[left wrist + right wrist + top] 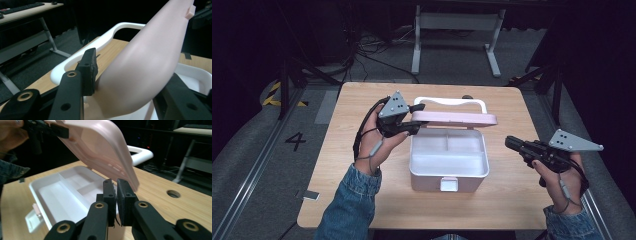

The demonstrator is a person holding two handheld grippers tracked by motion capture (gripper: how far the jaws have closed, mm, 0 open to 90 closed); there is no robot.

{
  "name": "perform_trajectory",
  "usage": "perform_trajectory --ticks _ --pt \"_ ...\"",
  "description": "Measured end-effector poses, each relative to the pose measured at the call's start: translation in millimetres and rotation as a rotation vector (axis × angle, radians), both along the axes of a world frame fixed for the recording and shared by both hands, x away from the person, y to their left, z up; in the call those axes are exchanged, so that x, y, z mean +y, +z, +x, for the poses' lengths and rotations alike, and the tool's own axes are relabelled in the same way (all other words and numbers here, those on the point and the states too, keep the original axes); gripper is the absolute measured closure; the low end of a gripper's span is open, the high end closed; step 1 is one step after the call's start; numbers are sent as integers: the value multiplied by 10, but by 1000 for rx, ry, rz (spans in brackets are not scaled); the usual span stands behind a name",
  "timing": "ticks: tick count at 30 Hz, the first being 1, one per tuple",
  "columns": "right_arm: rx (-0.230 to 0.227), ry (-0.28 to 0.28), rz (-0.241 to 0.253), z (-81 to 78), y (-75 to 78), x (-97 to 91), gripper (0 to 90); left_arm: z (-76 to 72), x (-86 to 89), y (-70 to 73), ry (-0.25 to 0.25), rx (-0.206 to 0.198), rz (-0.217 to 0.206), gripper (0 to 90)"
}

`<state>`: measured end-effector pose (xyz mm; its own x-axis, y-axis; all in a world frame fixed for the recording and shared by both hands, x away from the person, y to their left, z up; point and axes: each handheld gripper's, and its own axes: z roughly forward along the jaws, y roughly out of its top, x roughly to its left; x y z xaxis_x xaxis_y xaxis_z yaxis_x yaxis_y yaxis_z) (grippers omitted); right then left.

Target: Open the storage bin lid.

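Dark floor and cables surround a light wooden table (362, 200), on which stands a white compartment box (448, 172) with a small front latch (449, 184). Its pink lid (457, 118) is lifted, hinged at the far side, beside a white carry handle (450, 102). At the box's left edge, the left gripper (414, 125) has its jaws clamped on the lid's left end; in the left gripper view the lid (150, 65) fills the space between the jaws. To the right of the box, apart from it, the right gripper (511, 142) points towards it, holding nothing; in the right gripper view its jaws (117, 195) are nearly together with a thin gap.
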<state>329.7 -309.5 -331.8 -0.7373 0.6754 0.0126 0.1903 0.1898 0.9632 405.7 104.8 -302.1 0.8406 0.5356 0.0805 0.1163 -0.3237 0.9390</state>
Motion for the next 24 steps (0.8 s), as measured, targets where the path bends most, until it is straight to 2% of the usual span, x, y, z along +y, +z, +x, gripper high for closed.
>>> perform_trajectory --ticks 3,8,13,18,21,24 --pt "7 -20 -7 4 -13 -53 813 67 -2 5 12 14 -27 610" --pt "29 -39 -20 34 -40 -111 793 166 -26 25 45 15 -40 609" --pt "38 -41 -24 54 -48 -134 788 277 -37 60 58 29 -31 612" --pt "44 -47 -21 65 -59 -174 784 406 -83 99 100 50 -22 601" --pt "45 -54 -22 72 -61 -213 783 486 -105 102 119 49 -17 597" --pt "46 -65 -17 80 -62 -245 783 582 -118 86 130 60 -30 590"
